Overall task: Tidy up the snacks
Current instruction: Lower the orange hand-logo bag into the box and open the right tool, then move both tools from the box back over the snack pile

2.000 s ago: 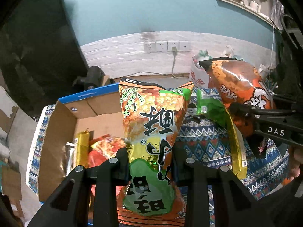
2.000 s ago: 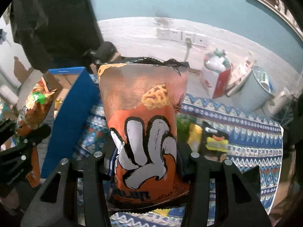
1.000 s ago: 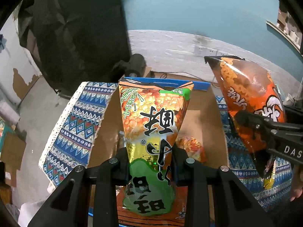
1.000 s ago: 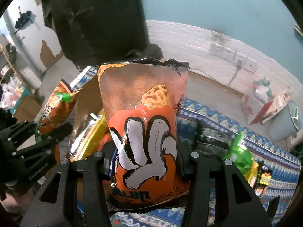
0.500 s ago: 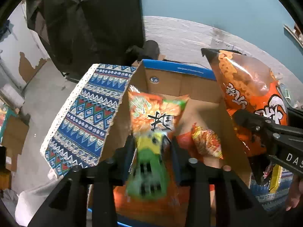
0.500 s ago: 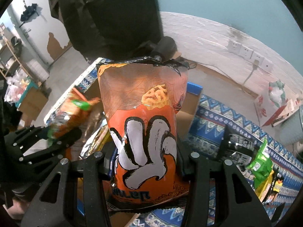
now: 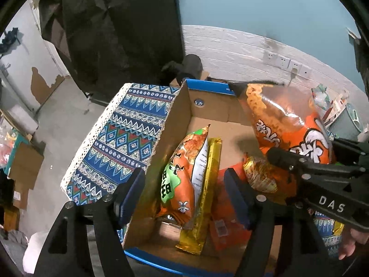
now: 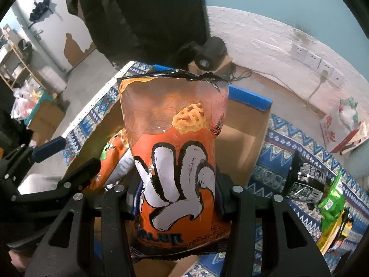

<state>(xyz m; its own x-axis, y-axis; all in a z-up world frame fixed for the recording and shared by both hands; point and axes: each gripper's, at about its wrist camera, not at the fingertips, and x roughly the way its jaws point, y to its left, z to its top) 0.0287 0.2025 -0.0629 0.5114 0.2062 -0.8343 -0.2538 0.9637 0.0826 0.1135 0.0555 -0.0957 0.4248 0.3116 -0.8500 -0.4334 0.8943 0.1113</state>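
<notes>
An open cardboard box point(image 7: 209, 113) with a blue rim sits on a patterned cloth. My left gripper point(image 7: 184, 184) is open and empty above the box. The orange and green snack bag point(image 7: 182, 173) it held lies in the box, leaning against a gold packet point(image 7: 207, 184). My right gripper point(image 8: 177, 198) is shut on an orange snack bag with a white hand print point(image 8: 175, 159), held upright over the box point(image 8: 244, 124). That bag also shows at the right of the left wrist view point(image 7: 286, 124).
More snack packs lie in the box point(image 7: 258, 173). A green bag point(image 8: 332, 200) and a black pack point(image 8: 306, 180) lie on the patterned cloth point(image 8: 299, 145) to the right. A dark lamp-like object point(image 8: 207, 48) stands behind the box. Bare floor lies to the left point(image 7: 57, 124).
My left gripper opened and let go of the orange and green bag, which dropped into the box. My right gripper carried the orange bag left, over the box.
</notes>
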